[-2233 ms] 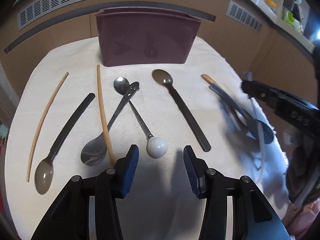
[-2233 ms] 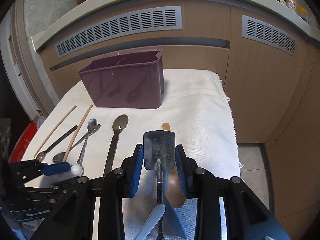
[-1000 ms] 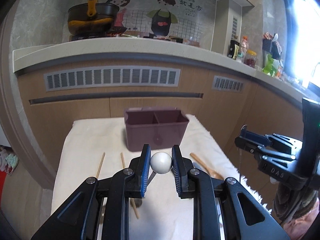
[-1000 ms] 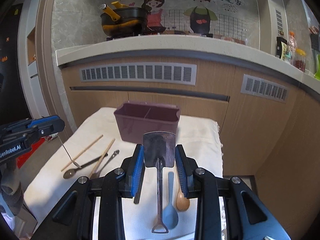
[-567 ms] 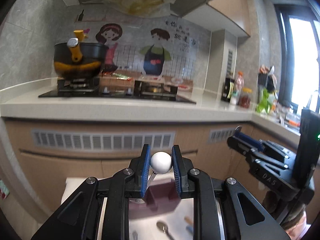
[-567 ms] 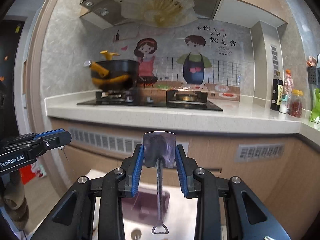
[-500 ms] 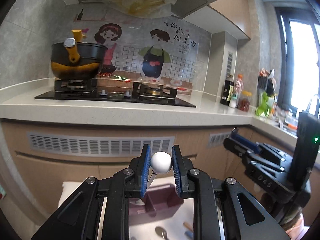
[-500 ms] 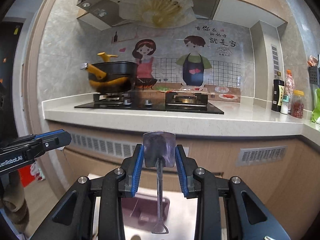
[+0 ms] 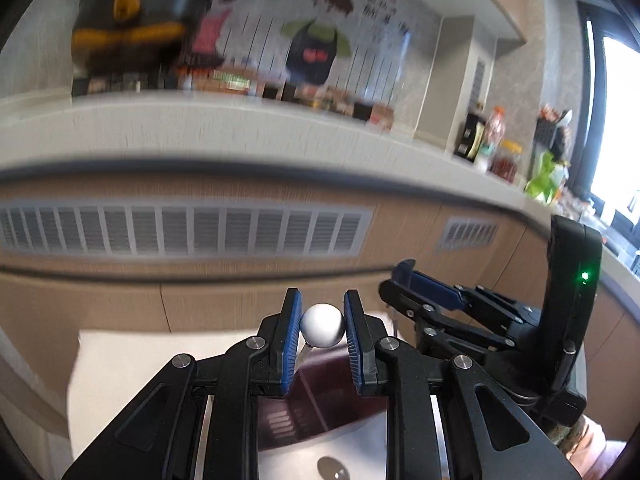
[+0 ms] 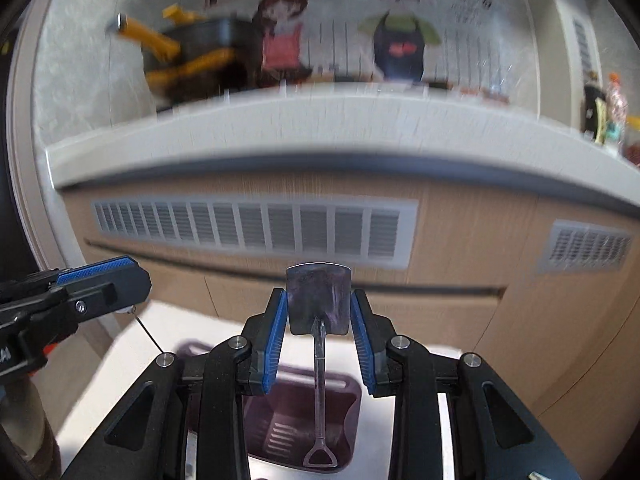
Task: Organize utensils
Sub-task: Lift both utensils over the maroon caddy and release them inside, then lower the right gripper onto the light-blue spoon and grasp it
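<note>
Two utensils hang over the maroon caddy (image 10: pixel 296 424): my left gripper (image 9: pixel 322 330) pinches the ball-ended spoon (image 9: pixel 322 325), my right gripper (image 10: pixel 319 330) the shovel-shaped spoon (image 10: pixel 319 304); next I lower and release.

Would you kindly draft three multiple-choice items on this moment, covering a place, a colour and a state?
1. Where does the shovel-shaped spoon's handle hang?
A. Over the purple bin
B. Over the stove
C. Beside the window

2. What colour is the ball in the left tongs?
A. Red
B. White
C. Green

3. What state are the right tongs in?
A. Open and empty
B. Shut with nothing between them
C. Shut on the spoon's blade

Answers:
1 A: the handle's loop end dangles above the purple bin.
2 B: the ball between the blue pads is plainly white.
3 C: both pads press the blade's edges.
</note>
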A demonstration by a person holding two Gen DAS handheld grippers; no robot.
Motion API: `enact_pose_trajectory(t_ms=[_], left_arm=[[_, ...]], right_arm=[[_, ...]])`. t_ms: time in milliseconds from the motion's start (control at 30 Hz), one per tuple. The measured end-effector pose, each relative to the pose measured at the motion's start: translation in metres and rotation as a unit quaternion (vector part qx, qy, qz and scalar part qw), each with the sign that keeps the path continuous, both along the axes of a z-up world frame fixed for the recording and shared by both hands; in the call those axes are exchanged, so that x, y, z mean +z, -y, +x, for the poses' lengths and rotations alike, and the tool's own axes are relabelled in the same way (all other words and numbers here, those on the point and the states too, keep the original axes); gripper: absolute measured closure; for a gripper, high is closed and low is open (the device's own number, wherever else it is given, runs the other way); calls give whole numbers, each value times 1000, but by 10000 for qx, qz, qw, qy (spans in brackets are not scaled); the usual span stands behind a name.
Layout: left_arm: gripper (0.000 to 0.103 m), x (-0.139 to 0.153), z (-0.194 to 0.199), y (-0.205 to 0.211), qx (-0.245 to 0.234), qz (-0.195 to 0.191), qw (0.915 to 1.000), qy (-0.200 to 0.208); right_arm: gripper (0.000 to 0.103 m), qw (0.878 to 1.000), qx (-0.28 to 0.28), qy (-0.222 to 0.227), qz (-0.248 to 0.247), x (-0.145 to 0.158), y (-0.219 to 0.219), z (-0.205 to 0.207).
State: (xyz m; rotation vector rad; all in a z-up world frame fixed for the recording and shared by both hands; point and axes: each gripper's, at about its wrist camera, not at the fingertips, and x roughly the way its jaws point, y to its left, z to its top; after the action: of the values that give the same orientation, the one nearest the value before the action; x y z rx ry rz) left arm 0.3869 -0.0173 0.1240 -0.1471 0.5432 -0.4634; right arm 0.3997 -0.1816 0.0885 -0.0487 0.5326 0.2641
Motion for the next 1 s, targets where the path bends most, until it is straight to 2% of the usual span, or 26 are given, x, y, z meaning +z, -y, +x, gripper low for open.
enact_pose_trajectory(t_ms=[200,233,333,433,500,533,667,767,867,1000], left_arm=[[80,-52,21,0,34,8,9980,-630],[78,-61,24,0,29,20,9973,-737],[68,-76,27,-4,95,-29,9958,-913],[65,-76,20,-10,175,-93,9959,-884],[59,-72,12,-15,255,-92,9965,-788],[55,-69,8,-18,296,-81,9968,-745],[45,-60,-19,-28,473,3,9972,-575],[39,-60,-43,-31,556,164,9968,-548],[30,-69,-74,-33,633,413,9958,-510],[29,-85,-109,-35,746,698,9932,-560]], right_arm=[[73,9984,68,-525,-180,-45,-3,14],[71,9979,87,-614,-201,-49,-4,15],[57,9968,44,-740,-290,-56,-2,14],[48,9975,-64,-558,-431,-50,1,1],[37,9980,-109,-447,-442,-42,6,-11],[35,9981,-129,-402,-451,-38,7,-17],[20,9978,-227,-212,-586,-26,16,-50],[8,9968,-157,-254,-740,-26,19,-71],[5,9940,-71,-278,-1051,-36,17,-97],[4,9918,-6,-441,-1200,-55,21,-124]])
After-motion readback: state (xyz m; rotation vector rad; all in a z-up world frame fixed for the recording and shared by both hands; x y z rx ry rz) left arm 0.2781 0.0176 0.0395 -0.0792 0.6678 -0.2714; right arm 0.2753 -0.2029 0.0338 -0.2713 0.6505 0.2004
